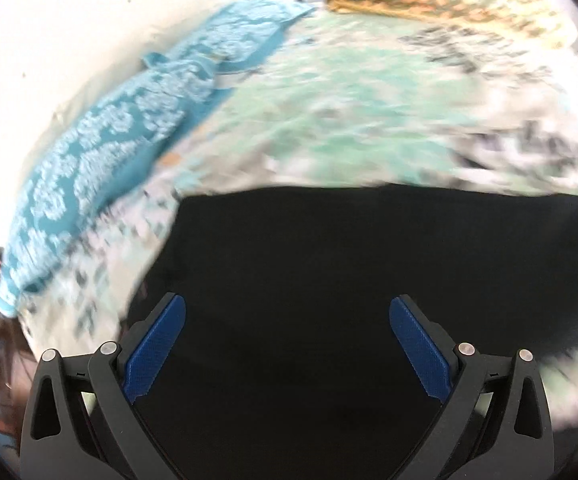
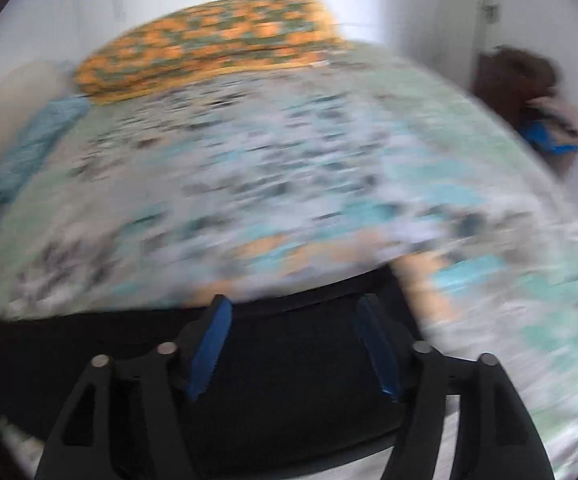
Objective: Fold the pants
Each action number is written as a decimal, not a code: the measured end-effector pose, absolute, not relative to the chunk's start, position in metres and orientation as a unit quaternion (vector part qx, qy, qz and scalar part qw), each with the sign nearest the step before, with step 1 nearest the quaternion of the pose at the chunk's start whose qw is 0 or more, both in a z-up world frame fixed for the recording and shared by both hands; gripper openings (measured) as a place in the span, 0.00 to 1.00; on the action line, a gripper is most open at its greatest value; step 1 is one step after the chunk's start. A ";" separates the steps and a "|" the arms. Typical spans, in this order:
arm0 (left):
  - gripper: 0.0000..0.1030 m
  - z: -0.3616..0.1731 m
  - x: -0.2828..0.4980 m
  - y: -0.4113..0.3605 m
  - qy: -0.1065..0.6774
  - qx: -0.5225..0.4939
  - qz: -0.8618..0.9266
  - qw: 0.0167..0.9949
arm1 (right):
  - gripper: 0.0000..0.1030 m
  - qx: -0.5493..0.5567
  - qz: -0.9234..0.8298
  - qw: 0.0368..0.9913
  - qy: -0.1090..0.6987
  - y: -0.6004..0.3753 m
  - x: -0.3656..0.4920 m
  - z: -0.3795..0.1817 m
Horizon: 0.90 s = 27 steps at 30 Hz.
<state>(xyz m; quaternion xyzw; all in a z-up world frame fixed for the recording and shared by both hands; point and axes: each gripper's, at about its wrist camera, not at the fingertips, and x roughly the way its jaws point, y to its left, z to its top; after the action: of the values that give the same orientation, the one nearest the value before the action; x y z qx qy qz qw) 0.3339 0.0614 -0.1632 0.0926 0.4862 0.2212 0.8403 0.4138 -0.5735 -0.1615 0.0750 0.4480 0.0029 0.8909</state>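
1. The black pants (image 1: 349, 280) lie flat on the bed, directly under and ahead of both pairs of jaws; in the left view their far edge runs crosswise, so the long axis seems to lie side to side.
2. The left gripper (image 1: 287, 312) stands spread wide over the cloth, holding nothing.
3. The right gripper (image 2: 293, 320) is parted too, with the pants' far edge right at its fingertips, so it looks nearer an edge to grasp.
4. Beyond lie the patterned bedsheet (image 2: 289, 180), a teal pillow (image 1: 101, 148) to the left and an orange pillow (image 2: 209, 48) far ahead; no containers show.
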 end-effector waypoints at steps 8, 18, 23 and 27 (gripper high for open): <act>1.00 -0.209 0.363 0.149 0.524 0.076 0.318 0.786 | 0.75 -0.035 0.041 0.848 0.527 -0.501 0.371 -0.221; 0.99 -0.164 0.260 0.089 0.512 0.038 0.154 0.844 | 0.80 0.084 0.054 0.865 0.492 -0.450 0.228 -0.154; 0.99 -0.201 0.191 -0.008 0.542 0.089 0.018 0.835 | 0.79 0.203 0.015 0.828 0.522 -0.457 0.149 -0.195; 0.99 -0.213 0.161 -0.034 0.485 0.118 0.047 0.865 | 0.70 0.297 -0.134 0.819 0.473 -0.557 0.096 -0.199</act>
<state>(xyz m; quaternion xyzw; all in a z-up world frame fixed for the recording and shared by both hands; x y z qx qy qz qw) 0.1612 -0.0338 -0.2125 0.1182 0.4845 0.0468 0.8655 0.0963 -0.5573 -0.1994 0.2965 0.4731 -0.1342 0.8187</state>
